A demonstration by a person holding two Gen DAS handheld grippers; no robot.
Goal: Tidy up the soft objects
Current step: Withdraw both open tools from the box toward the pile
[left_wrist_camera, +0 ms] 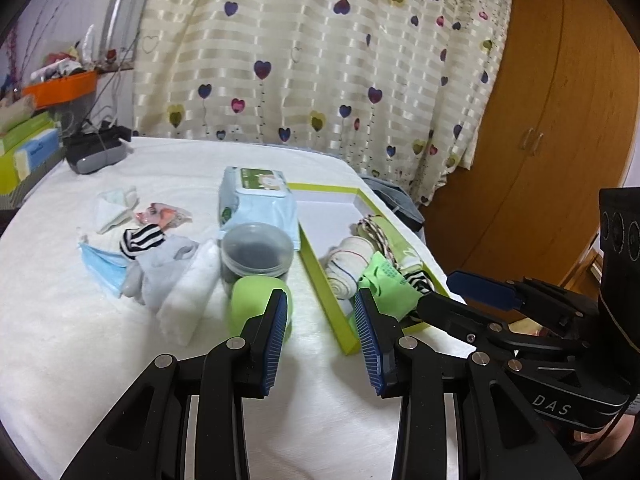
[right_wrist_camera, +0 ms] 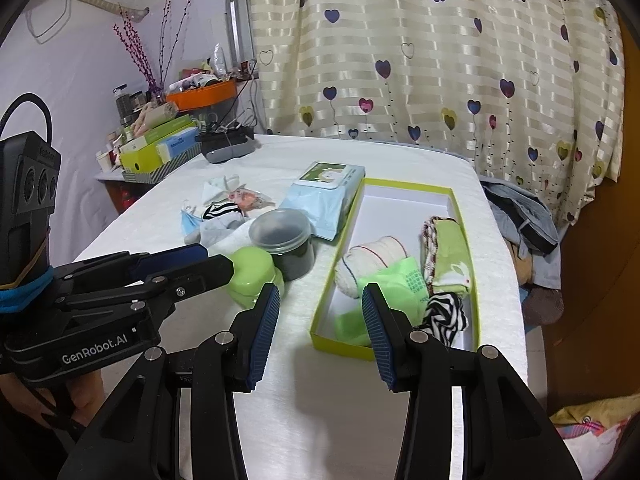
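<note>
A lime-green shallow box on the white table holds a rolled white cloth, a light green cloth, a black-and-white striped sock and a folded green towel. Left of the box lie a blue face mask, another striped sock, a grey sock and a white folded cloth. My left gripper hovers open near the box's front left corner, holding nothing. My right gripper hovers open over the box's near end, also without anything in it.
A wet-wipes pack, a clear jar with dark contents and a green round container stand between the pile and the box. A black device sits at the back left. The table edge drops off just right of the box; clothes lie beyond.
</note>
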